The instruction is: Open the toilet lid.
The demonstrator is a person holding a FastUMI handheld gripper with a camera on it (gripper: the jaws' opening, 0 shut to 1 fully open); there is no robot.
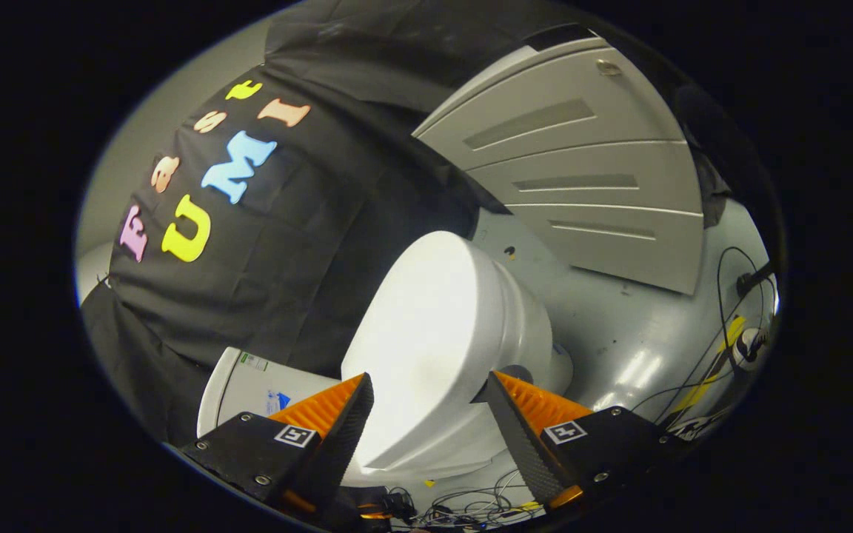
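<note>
A white toilet stands on the grey floor, its lid [430, 326] closed flat over the bowl [526, 337]. The white tank [249, 385] rises behind it against the black cloth wall. My gripper [426, 396] hovers above the lid with its fingers wide apart, one on each side of the lid's near part. Nothing is held between them, and I cannot tell whether either finger touches the lid.
A grey panelled door [582, 170] stands beyond the toilet. Loose cables [723, 348] and a yellow strip lie on the floor beside the bowl, and more wires [463, 507] lie under the fingers. The black cloth wall [286, 259] hangs close behind the tank.
</note>
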